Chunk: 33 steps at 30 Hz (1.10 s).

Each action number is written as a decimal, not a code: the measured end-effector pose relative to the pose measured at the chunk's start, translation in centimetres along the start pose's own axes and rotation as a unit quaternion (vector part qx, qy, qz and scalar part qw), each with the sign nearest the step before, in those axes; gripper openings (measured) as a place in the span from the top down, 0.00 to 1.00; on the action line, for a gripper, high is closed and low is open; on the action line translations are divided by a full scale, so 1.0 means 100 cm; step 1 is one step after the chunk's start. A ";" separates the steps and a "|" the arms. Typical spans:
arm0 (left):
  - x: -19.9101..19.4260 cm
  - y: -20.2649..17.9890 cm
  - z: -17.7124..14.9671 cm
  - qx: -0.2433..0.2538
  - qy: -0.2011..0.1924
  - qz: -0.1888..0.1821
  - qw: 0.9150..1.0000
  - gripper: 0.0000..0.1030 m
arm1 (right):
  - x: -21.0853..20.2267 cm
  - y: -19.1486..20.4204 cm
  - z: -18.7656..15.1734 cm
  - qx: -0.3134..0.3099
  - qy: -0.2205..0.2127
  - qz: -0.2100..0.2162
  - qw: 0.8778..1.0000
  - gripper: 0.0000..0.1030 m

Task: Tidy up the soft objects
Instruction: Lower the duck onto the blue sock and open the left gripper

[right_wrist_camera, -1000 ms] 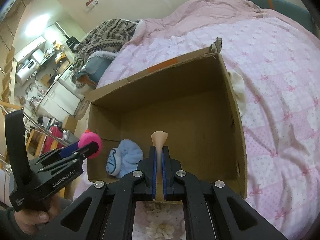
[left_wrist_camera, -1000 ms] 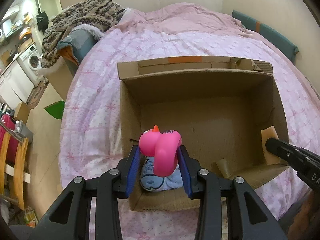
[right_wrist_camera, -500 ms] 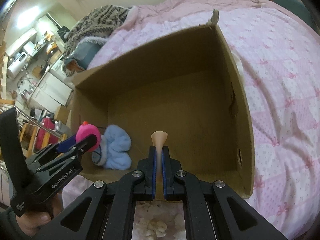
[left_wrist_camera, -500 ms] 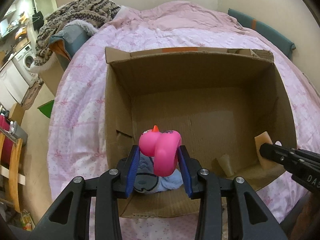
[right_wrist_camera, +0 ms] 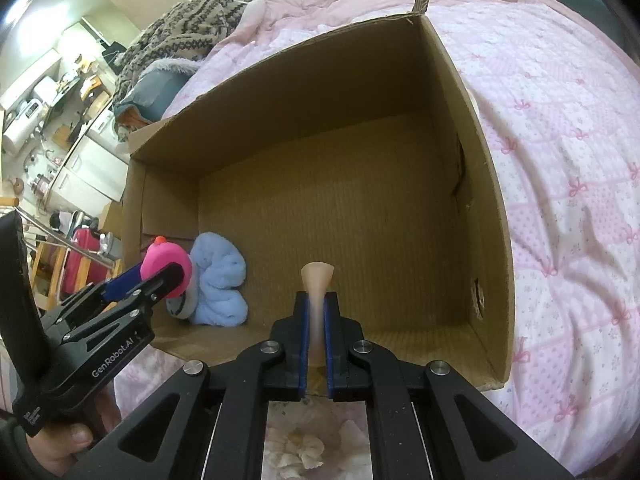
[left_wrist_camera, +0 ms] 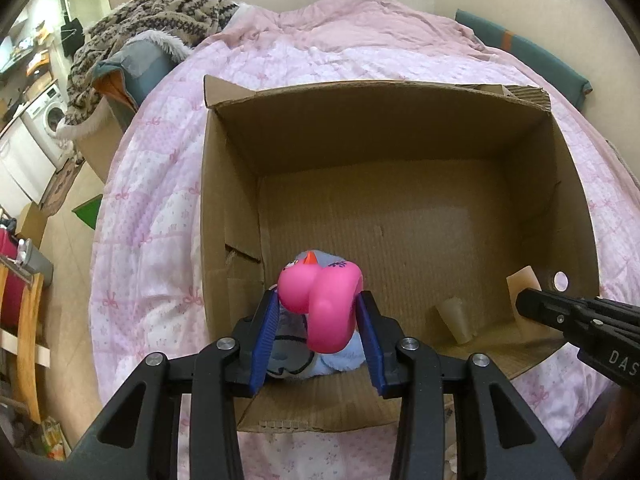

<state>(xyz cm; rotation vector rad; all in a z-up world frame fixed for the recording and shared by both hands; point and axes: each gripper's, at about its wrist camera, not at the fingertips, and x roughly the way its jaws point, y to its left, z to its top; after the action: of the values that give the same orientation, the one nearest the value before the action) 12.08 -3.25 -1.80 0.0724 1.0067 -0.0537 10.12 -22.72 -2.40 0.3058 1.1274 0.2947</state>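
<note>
An open cardboard box lies on the pink bed. My left gripper is shut on a pink rubber duck and holds it over the box's near left corner. Below it in the box lies a light blue plush toy. My right gripper is shut on a thin beige soft piece, held over the box's near right side.
A small beige cone-shaped piece rests on the box floor near the front. A patterned knit blanket is heaped at the bed's far left. The bedspread surrounds the box. A laundry area and a washing machine lie to the left.
Both grippers have moved forward and lower over the box, each still holding its object. The box fills more of both views.
</note>
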 end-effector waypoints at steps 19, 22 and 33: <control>0.003 -0.002 -0.003 -0.002 0.013 -0.005 1.000 0.64 | 0.004 0.002 0.001 -0.004 0.005 0.014 1.000 0.91; -0.001 -0.002 -0.003 -0.003 0.007 -0.012 1.000 0.64 | 0.002 0.003 0.001 -0.003 -0.002 0.016 1.000 0.89; -0.012 -0.006 -0.001 0.002 -0.012 -0.001 1.000 0.42 | -0.004 0.000 0.002 0.001 -0.013 0.021 1.000 0.82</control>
<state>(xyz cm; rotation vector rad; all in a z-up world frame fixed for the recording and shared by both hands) 11.33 -3.79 -0.85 0.0752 0.9827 -0.0579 10.11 -22.86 -2.02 0.3343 1.0976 0.3258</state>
